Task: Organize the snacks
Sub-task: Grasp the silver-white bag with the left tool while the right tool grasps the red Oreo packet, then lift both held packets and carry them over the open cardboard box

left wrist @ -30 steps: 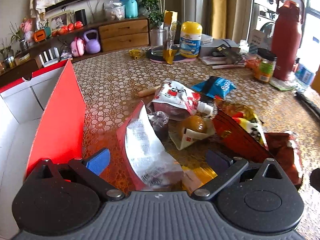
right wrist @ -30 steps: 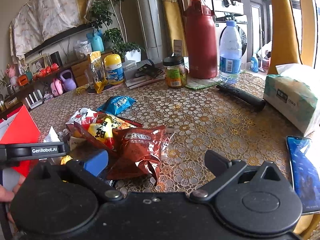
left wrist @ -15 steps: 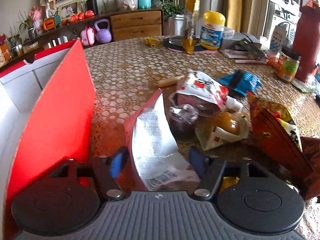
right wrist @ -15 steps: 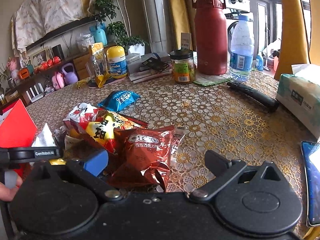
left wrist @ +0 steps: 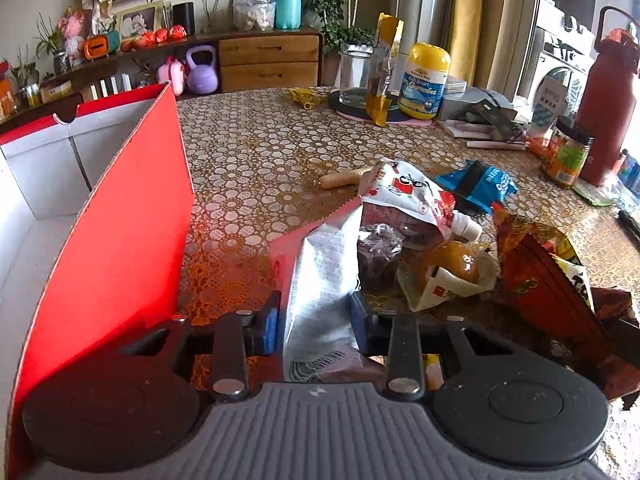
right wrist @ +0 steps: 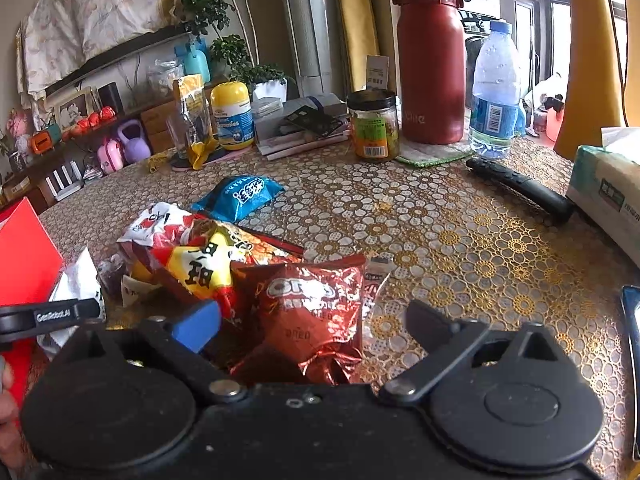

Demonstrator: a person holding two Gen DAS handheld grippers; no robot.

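In the left wrist view my left gripper is shut on a silver and red snack packet, both pads pressing its sides. A red box with a white inside stands open just to the left. Ahead lie a white and red pouch, a blue packet and an orange-brown bag. In the right wrist view my right gripper is open, its fingers on either side of a brown Oreo bag. The same silver packet shows at the left, beside the left gripper's finger.
At the back of the patterned table stand a red flask, a water bottle, a jar and a yellow-capped tub. A black remote, a tissue pack and a phone lie right.
My left gripper has closed from wide open onto the silver and red packet and moved nearer to the box. The right gripper has shifted slightly forward and stays open.
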